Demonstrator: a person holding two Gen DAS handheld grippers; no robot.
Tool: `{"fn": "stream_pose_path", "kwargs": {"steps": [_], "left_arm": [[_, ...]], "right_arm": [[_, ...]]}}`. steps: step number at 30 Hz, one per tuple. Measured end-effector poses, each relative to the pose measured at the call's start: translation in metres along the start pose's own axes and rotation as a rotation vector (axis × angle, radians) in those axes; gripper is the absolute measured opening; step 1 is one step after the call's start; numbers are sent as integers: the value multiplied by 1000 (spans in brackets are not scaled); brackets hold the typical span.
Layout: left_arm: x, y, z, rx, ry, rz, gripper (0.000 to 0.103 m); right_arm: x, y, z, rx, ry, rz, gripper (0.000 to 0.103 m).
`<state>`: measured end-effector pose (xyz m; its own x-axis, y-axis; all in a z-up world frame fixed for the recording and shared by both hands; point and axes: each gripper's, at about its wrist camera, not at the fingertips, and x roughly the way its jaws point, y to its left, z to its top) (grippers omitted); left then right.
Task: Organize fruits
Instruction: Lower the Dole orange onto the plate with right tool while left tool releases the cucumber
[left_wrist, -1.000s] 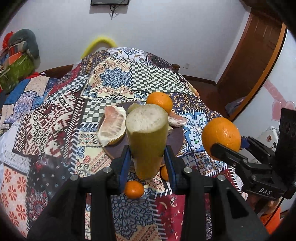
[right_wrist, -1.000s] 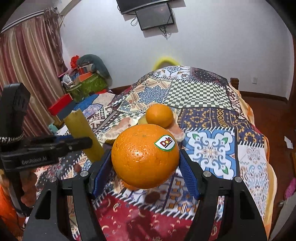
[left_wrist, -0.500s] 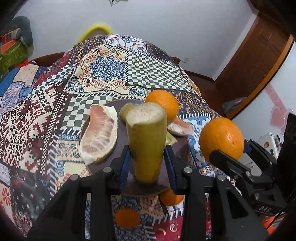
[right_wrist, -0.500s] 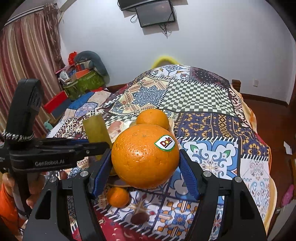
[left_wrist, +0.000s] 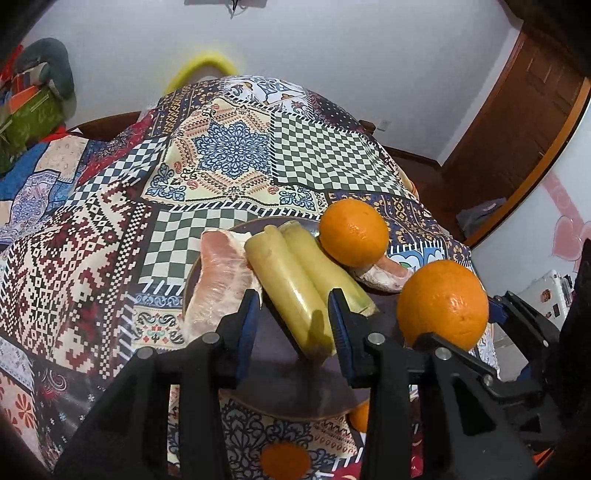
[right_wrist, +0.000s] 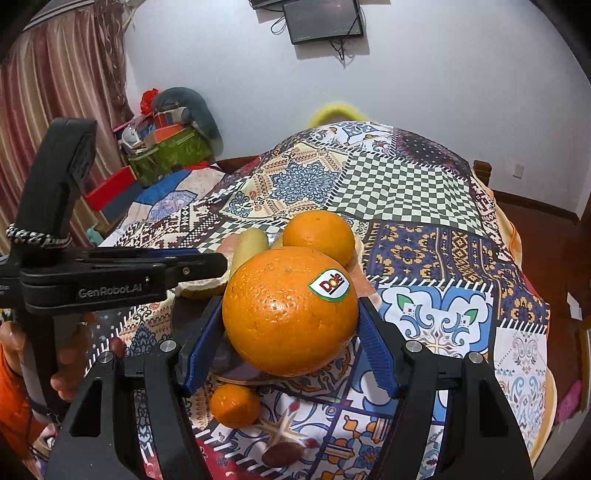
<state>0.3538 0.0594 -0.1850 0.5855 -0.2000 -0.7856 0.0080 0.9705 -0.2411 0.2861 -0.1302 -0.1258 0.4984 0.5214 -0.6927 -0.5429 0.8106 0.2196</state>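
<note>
Spreading across the whole surface: a patchwork quilt (left_wrist: 229, 155), bearing a dark plate (left_wrist: 288, 387) near the middle. Lying at the left rim of the plate: a peeled pomelo wedge (left_wrist: 218, 284), touching the sugarcane piece (left_wrist: 284, 284) just to its right. Bracketing the near end of that sugarcane piece with the left gripper (left_wrist: 293, 314), jaws standing apart. Leaving a visible gap on the left pad's side, with the right pad just beside the cane, so not clamping it. Resting that piece at a slant on the plate, its near end blurred, its far end pointing away. Lying side by side with it, to the right: a second sugarcane piece (left_wrist: 325, 266). Sitting further right, at the far right of the plate: an orange (left_wrist: 352, 234), with a smaller pomelo piece (left_wrist: 384, 273) tucked at its near side. Clamping a large stickered orange (right_wrist: 288, 317) in the right gripper (right_wrist: 290, 332), both pads pressing its sides, over the plate's near right edge. Lying nearer, off the plate on the quilt: a small mandarin (right_wrist: 234, 404).
</note>
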Motion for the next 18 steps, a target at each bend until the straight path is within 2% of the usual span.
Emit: {"fn": "stream_pose_path", "kwargs": {"steps": [12, 18], "left_arm": [[-29, 32, -6, -32, -43, 35, 37], [-37, 46, -14, -32, -53, 47, 38]], "right_arm": [[22, 22, 21, -78, 4, 6, 67], [41, 23, 20, -62, 42, 7, 67]]}}
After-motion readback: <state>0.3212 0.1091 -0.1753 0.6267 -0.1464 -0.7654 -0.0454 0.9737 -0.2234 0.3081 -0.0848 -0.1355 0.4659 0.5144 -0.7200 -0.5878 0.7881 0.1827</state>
